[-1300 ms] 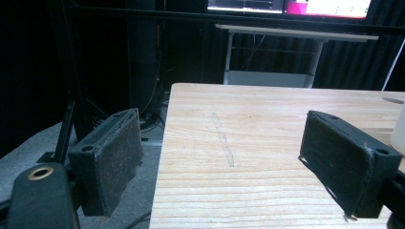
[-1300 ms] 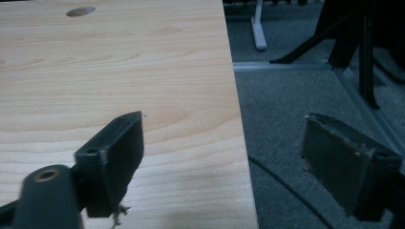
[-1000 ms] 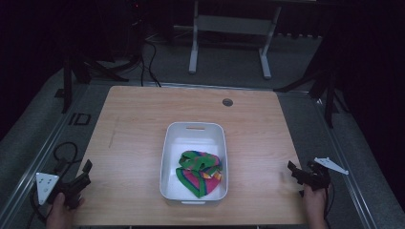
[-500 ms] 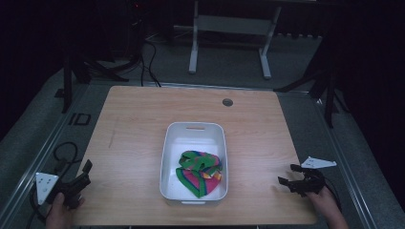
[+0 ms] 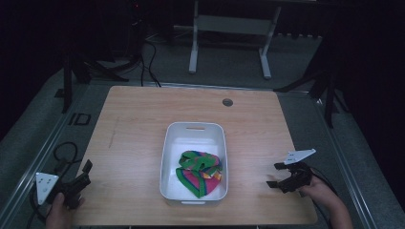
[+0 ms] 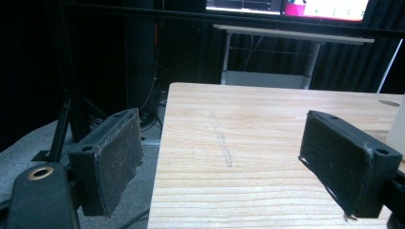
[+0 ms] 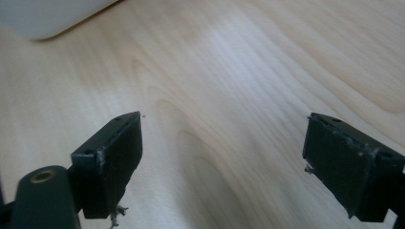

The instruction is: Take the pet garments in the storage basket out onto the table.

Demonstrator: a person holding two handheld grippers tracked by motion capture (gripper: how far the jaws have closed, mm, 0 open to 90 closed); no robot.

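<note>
While the left gripper (image 5: 79,179) sits at the near left corner of the desk (image 5: 138,129) with its fingers (image 6: 112,160) spread wide and empty, the right gripper (image 5: 279,175) hovers low over the near right side, its fingers (image 7: 356,164) likewise wide apart and empty. Between them stands a white tub (image 5: 194,131) holding a crumpled green, pink and yellow cloth (image 5: 199,169). Farther off, a round hole (image 5: 228,102) marks the desk's back edge.
</note>
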